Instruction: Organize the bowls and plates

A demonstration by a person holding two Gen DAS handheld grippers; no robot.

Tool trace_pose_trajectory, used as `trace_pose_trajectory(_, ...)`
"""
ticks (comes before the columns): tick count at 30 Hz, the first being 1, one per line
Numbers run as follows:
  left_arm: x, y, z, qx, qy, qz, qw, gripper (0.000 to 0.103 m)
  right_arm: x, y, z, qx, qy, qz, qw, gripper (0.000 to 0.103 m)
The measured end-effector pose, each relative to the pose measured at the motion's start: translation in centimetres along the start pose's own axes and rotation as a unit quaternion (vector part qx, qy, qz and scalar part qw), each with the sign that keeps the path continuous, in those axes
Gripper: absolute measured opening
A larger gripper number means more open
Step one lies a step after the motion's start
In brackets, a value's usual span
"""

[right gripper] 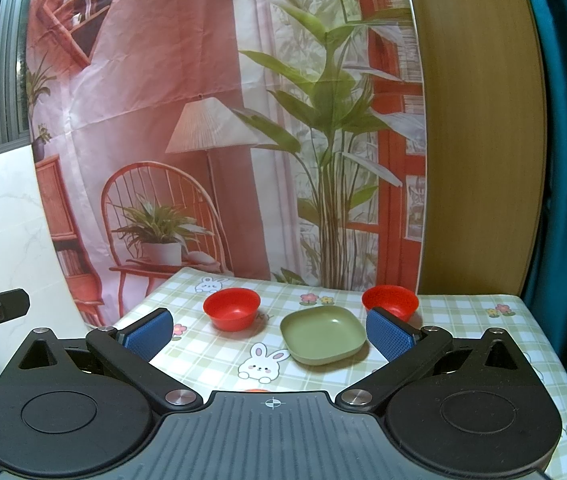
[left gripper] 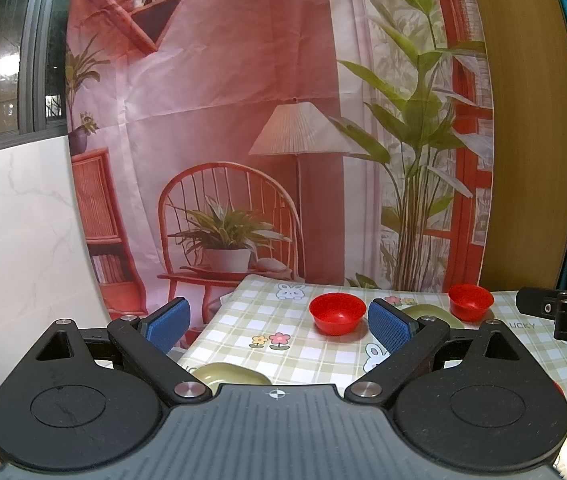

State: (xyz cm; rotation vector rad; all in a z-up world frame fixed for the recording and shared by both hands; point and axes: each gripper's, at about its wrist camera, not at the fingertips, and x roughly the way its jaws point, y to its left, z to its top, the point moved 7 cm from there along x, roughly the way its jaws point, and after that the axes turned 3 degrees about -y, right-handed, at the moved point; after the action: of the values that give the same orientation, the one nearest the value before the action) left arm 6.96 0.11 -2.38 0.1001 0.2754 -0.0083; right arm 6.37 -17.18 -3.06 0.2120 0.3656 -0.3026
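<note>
Tablecloth (right gripper: 219,360): green plate (right gripper: 323,334) between fingers (right gripper: 389,334).

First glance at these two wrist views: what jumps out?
Two glossy red plastic bowls stand at the far end of the bunny-print checked tablecloth, with a square olive-green plate between them. Behind hangs a big pink room-scene backdrop. Both grippers are open and empty.

In my right wrist view, bare tablecloth (right gripper: 219,360) lies lower centre; green plate (right gripper: 323,334) and two red bowls (right gripper: 232,308) (right gripper: 390,300) obstruct mid-frame.

Red bowls (right gripper: 232,313), green plate (right gripper: 322,334), checked tablecloth (right gripper: 463,320)
</note>
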Motion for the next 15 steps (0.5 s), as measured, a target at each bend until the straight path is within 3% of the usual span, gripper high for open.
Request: trace_pose_trajectory(15,2.1,0.0,-0.7,0.012,0.026,0.016,0.9995,0.097,1.1,-1.2,1.7,-0.008,-0.022,0.012,1.0,0.103)
